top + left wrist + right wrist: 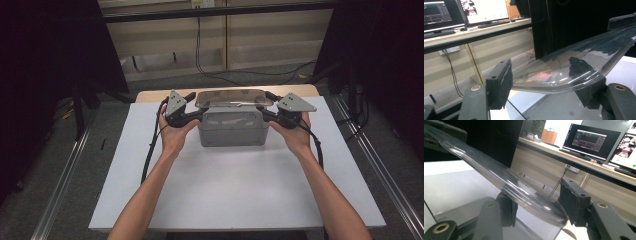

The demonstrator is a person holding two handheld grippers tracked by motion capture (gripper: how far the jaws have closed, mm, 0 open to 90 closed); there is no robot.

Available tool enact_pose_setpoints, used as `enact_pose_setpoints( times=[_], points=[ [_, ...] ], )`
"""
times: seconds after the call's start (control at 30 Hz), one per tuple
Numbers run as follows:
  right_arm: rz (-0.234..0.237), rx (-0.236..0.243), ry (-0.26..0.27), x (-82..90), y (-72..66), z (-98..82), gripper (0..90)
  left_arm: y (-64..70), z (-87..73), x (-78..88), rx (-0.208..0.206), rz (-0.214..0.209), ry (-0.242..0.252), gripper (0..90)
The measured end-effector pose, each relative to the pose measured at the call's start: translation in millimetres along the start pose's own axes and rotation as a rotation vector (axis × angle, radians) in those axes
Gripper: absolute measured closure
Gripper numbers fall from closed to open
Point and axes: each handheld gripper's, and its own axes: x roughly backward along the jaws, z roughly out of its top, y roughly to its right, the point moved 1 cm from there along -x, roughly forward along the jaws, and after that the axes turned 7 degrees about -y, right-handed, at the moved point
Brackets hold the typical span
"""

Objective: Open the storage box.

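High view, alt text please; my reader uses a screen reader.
Two hands hold a clear lid by its ends over a grey box on a white table, the left hand-held gripper and right hand-held gripper at either side.

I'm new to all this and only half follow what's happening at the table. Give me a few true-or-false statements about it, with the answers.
1. The clear plastic lid is held at both ends, by the left claw and the right claw. True.
2. The grey plastic box stands on the floor. False: it stands on the white table.
3. The lid is opaque black. False: it is see-through.
4. Computer monitors are lit in the background. True.
5. The box is round. False: it is rectangular.
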Motion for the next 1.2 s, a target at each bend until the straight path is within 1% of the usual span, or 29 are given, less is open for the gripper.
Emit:
enact_pose_setpoints(
  times=[0.03, 0.13, 0.17, 0.3, 0.37, 0.43, 0.5, 0.57, 0.67, 0.73, 0.77, 0.93, 1.0, 1.07, 1.1, 1.2],
  points=[
    [0.006, 0.004, 0.001, -1.0, -0.1, 4.8, 48.0, -0.7, 1.3, -0.4, 0.005, -0.006, 0.007, 41.1],
    [-0.001, 0.009, 0.0, -1.9, -0.1, 6.8, 48.1, -0.9, 3.2, -1.1, 0.005, -0.012, 0.011, 42.5],
    [0.001, 0.0, 0.0, -2.7, 2.1, 6.8, 48.6, -1.0, 5.0, -1.2, -0.011, -0.014, 0.008, 45.1],
    [0.002, -0.009, 0.007, -3.3, 3.9, 7.7, 49.4, -1.4, 6.4, -1.3, -0.016, -0.013, 0.013, 49.1],
    [-0.001, -0.007, 0.006, -3.7, 4.1, 8.8, 49.5, -2.4, 6.5, -1.9, -0.014, -0.016, 0.019, 49.9],
    [-0.001, -0.007, 0.004, -4.5, 5.2, 9.7, 49.6, -2.5, 7.2, -3.3, -0.024, -0.012, 0.018, 50.8],
    [0.002, -0.004, 0.004, -5.0, 7.0, 10.5, 49.7, -2.5, 8.2, -4.2, -0.025, -0.014, 0.019, 51.5],
    [0.004, -0.01, 0.008, -5.8, 8.4, 11.2, 49.7, -3.8, 10.1, -4.9, -0.032, -0.008, 0.017, 52.4],
    [0.001, -0.019, 0.022, -7.8, 10.2, 12.9, 49.5, -5.7, 13.1, -5.9, -0.029, -0.005, 0.021, 53.6],
    [0.003, -0.022, 0.023, -8.6, 11.7, 13.4, 49.6, -6.9, 14.6, -6.2, -0.034, -0.008, 0.017, 53.9],
    [0.005, -0.027, 0.024, -9.0, 12.8, 13.7, 49.6, -7.1, 15.0, -6.9, -0.027, -0.01, 0.025, 54.1],
    [0.009, -0.044, 0.034, -11.5, 17.5, 14.7, 49.6, -8.9, 16.1, -7.4, -0.028, -0.009, 0.026, 55.2],
    [0.01, -0.048, 0.032, -12.0, 18.3, 14.4, 50.0, -9.7, 17.0, -7.8, -0.028, -0.013, 0.025, 55.3],
    [0.013, -0.054, 0.018, -14.8, 22.3, 12.9, 51.9, -10.4, 17.6, -7.9, -0.029, -0.012, 0.025, 56.3],
    [0.013, -0.059, 0.019, -15.6, 24.0, 12.5, 52.0, -10.9, 18.5, -8.4, -0.034, -0.005, 0.026, 56.8],
    [0.009, -0.066, 0.024, -18.3, 26.1, 11.9, 52.5, -11.8, 20.0, -9.8, -0.033, -0.001, 0.033, 57.0]
  ],
)
